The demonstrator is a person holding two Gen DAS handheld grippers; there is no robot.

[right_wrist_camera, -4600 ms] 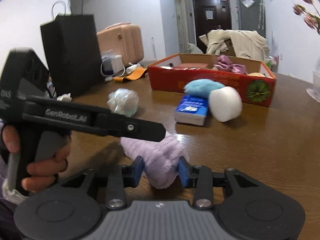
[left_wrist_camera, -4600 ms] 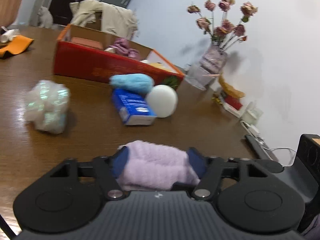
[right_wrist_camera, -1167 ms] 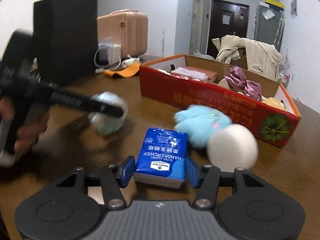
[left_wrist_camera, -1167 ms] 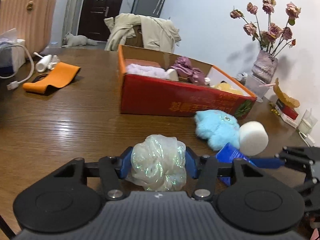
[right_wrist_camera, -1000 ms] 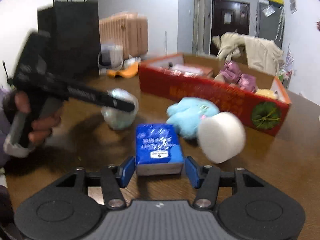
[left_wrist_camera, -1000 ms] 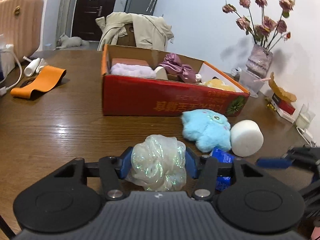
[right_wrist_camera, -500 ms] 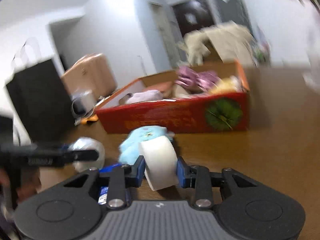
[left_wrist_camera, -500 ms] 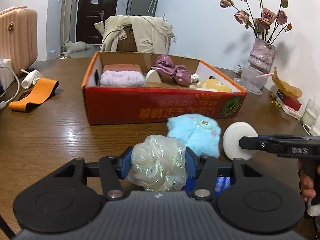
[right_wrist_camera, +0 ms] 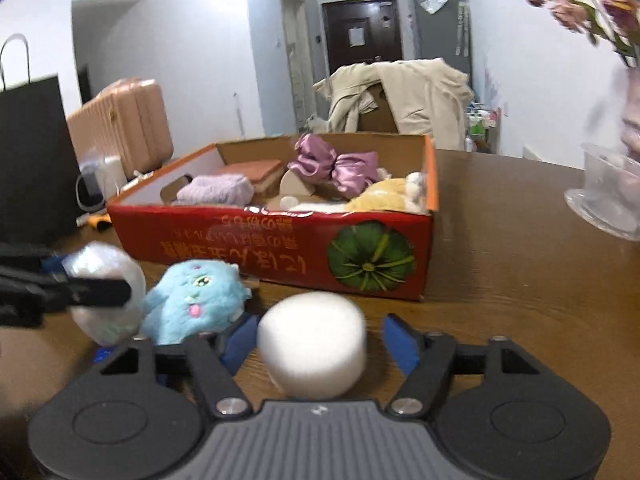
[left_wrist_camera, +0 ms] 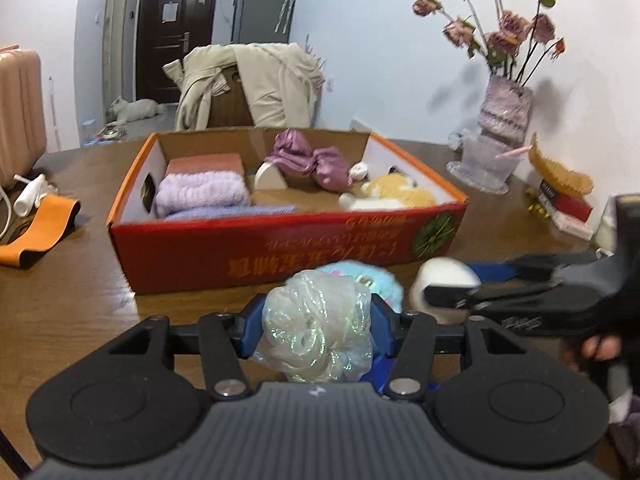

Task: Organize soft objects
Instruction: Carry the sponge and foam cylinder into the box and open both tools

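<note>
My left gripper [left_wrist_camera: 318, 326] is shut on an iridescent white mesh puff [left_wrist_camera: 318, 328] and holds it in front of the red cardboard box [left_wrist_camera: 280, 246]. The box holds a lilac towel [left_wrist_camera: 200, 192], a purple satin bow [left_wrist_camera: 308, 160] and a yellow plush [left_wrist_camera: 396, 194]. My right gripper [right_wrist_camera: 316, 340] stands open around a white round sponge [right_wrist_camera: 314, 344], with a gap on the right side. A blue plush [right_wrist_camera: 196, 298] lies beside it, before the box [right_wrist_camera: 288, 248]. A blue tissue pack [left_wrist_camera: 378, 374] shows under the puff.
A vase of dried roses [left_wrist_camera: 504, 116] and a clear dish [right_wrist_camera: 608, 196] stand at the right. An orange band [left_wrist_camera: 36, 226] lies at the left. A black bag [right_wrist_camera: 32, 160] and a pink suitcase [right_wrist_camera: 120, 124] are at the far left.
My left gripper has carried the puff closer to the box. My right gripper moved off the tissue pack onto the white sponge, and its jaws now stand wider than half a second ago.
</note>
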